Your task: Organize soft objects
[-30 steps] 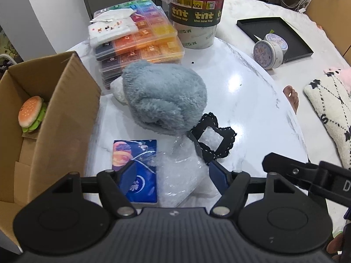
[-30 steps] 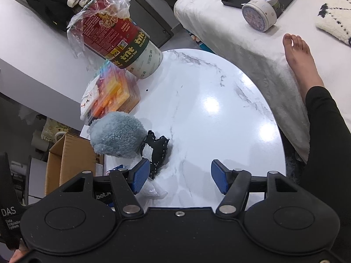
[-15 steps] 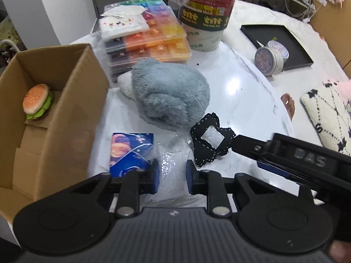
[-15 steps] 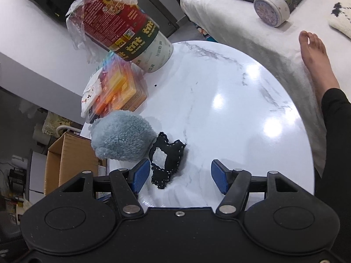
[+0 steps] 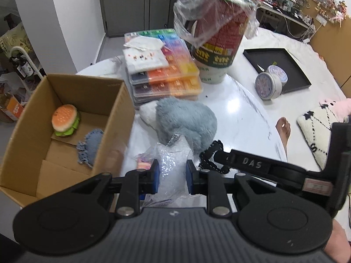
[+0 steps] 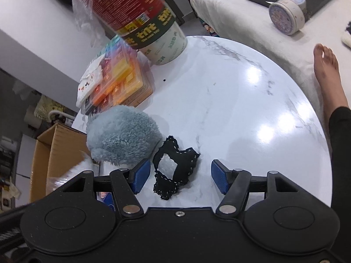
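My left gripper point(image 5: 171, 175) is shut on a clear plastic bag point(image 5: 173, 164) and holds it lifted above the table, beside the open cardboard box point(image 5: 114, 118). The box holds a plush burger point(image 5: 65, 120) and a blue denim piece point(image 5: 91, 145). A grey fluffy plush point(image 5: 186, 122) lies on the white marble table point(image 6: 241, 114); it also shows in the right wrist view point(image 6: 122, 135). My right gripper point(image 6: 181, 176) is open, its jaws on either side of a black lace piece point(image 6: 175, 171) lying on the table.
A stack of colourful bead cases point(image 5: 164, 74) with a white pouch point(image 5: 142, 59) on top and a big tnt tub point(image 5: 217, 43) stand at the back. A black tray point(image 5: 278, 68) and round tins point(image 5: 268, 85) sit on the bed. A bare foot point(image 6: 326, 76) is at right.
My left gripper closed on the plastic bag and lifted it up toward the box. My right gripper moved down and forward over the black lace piece, staying open.
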A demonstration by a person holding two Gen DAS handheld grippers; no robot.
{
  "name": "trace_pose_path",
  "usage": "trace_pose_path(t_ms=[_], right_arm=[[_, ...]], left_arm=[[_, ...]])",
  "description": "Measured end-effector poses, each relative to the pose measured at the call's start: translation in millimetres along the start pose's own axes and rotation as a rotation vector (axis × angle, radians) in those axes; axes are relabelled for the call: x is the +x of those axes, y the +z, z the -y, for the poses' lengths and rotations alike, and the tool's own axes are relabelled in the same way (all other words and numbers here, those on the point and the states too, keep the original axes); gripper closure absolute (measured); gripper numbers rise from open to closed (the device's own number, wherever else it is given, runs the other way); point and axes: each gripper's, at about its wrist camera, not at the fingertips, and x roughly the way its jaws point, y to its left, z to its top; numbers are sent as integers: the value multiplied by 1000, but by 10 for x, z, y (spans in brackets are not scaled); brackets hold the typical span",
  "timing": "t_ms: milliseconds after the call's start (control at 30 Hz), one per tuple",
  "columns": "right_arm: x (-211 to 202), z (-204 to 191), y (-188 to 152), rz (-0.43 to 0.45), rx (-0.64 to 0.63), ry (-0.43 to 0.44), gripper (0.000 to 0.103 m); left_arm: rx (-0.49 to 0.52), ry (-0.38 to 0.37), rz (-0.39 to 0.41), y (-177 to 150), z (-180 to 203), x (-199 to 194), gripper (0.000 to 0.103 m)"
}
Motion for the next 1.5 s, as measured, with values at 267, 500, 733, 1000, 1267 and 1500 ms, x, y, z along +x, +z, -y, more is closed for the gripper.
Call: trace_pose_path(t_ms=[267,500,733,1000,1267,1500], right_arm=[[128,-239,-10,-8,-101,-67,41],[166,-406,-93,-46,-181,-119,76],[-7,-459,-173,-30,-170,-129,77],[-318,-621,-242,14,-149,-118,77],[-579,-862,-257,56,-176,-107,77],[-776,-1141,-270,81,-212,-98,77]], left_arm=[[-18,1,19,54,-141,-146,80],[-45,1,29,57,-315,-253,80],[-65,-1,39,53,-483,-363,80],[-76,4,54,48,-706,-484,80],[-71,38,50,32,-947,-562,80],[-96,53,53,-7,-1192,-648,80]])
